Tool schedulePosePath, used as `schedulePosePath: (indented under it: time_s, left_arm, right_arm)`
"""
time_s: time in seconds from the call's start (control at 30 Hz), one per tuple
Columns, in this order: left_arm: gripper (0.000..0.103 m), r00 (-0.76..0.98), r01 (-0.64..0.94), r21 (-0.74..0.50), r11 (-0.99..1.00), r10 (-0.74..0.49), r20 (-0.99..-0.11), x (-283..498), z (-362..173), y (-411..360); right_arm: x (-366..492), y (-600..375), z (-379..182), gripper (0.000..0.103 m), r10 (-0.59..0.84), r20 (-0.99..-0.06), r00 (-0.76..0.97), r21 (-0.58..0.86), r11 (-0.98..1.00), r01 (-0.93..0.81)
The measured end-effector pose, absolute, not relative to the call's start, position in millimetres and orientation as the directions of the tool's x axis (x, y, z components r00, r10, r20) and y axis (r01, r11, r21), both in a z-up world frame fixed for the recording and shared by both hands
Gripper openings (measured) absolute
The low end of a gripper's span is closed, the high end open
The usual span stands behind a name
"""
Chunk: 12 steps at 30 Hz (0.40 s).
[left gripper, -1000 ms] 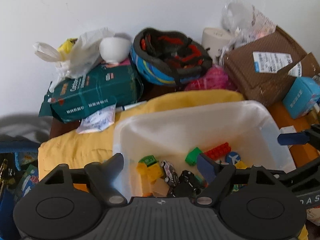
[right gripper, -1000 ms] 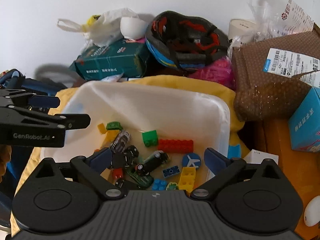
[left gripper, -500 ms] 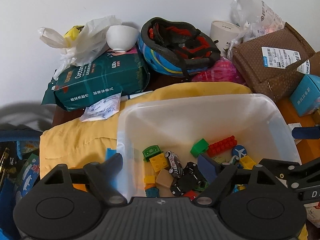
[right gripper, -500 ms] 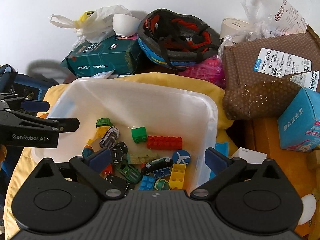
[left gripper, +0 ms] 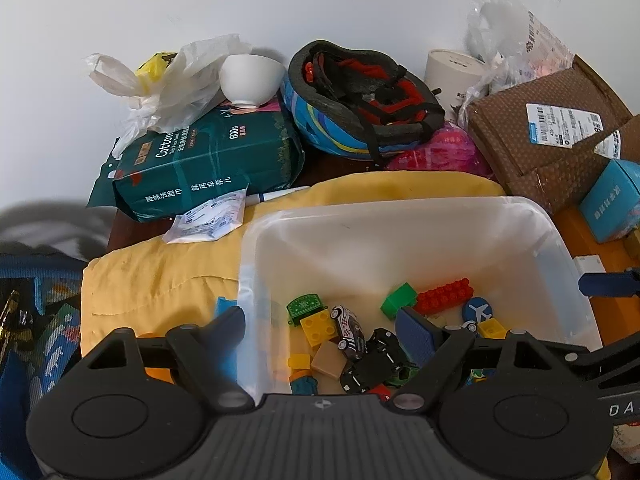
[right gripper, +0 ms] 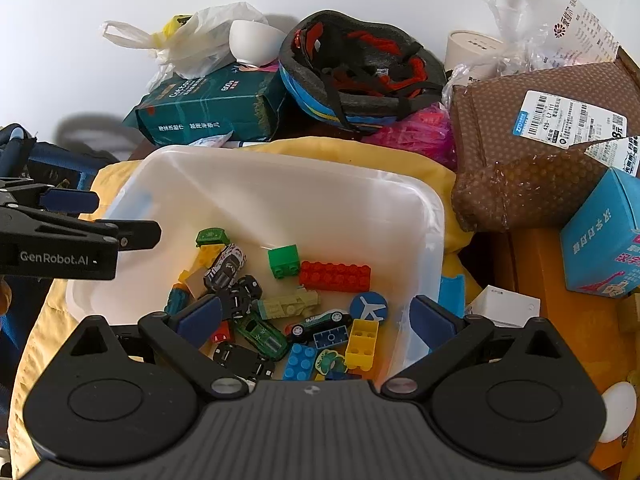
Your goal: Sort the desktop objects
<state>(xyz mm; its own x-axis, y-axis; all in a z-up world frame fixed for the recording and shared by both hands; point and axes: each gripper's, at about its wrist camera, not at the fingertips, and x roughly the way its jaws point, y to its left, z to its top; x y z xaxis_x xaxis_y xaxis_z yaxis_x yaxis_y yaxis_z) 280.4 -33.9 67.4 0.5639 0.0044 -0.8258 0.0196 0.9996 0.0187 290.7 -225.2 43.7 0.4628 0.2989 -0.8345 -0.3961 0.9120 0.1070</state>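
A translucent white bin (left gripper: 400, 206) (right gripper: 280, 164) sits on a yellow cloth (left gripper: 160, 272). It holds a red brick (right gripper: 334, 276), a green brick (right gripper: 284, 260), yellow and blue bricks, a round blue plane piece (right gripper: 369, 306) and several toy cars (right gripper: 228, 264). My left gripper (left gripper: 320, 332) is open astride the bin's left wall, one finger outside and one over the toys. My right gripper (right gripper: 316, 318) is open astride the right wall in the same way. Neither holds anything. Each gripper shows at the other view's edge.
Against the white wall stand a green cotton pack (left gripper: 208, 160), a white bowl (left gripper: 250, 80), a plastic bag, a blue helmet (left gripper: 360, 96) and a paper tube (left gripper: 452, 72). A brown carton (right gripper: 540, 140) and a blue box (right gripper: 600, 240) crowd the right. A blue bag (left gripper: 32, 320) lies left.
Both views have shifted a little and the earlier blur is gone. The bin sits slightly lower and nearer in the frames. Both grippers stay open at the bin's walls.
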Motion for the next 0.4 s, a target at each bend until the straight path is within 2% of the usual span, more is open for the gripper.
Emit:
schedulePosePath:
  time_s: [0.4]
  left_arm:
    - [0.086,0.591,0.016,0.016,1.000,0.004,-0.807,279.5,67.8,-33.4]
  right_arm:
    - [289.5,-223.7,42.1,0.103,0.292,-0.839,0.459,0.104,0.914,-0.391]
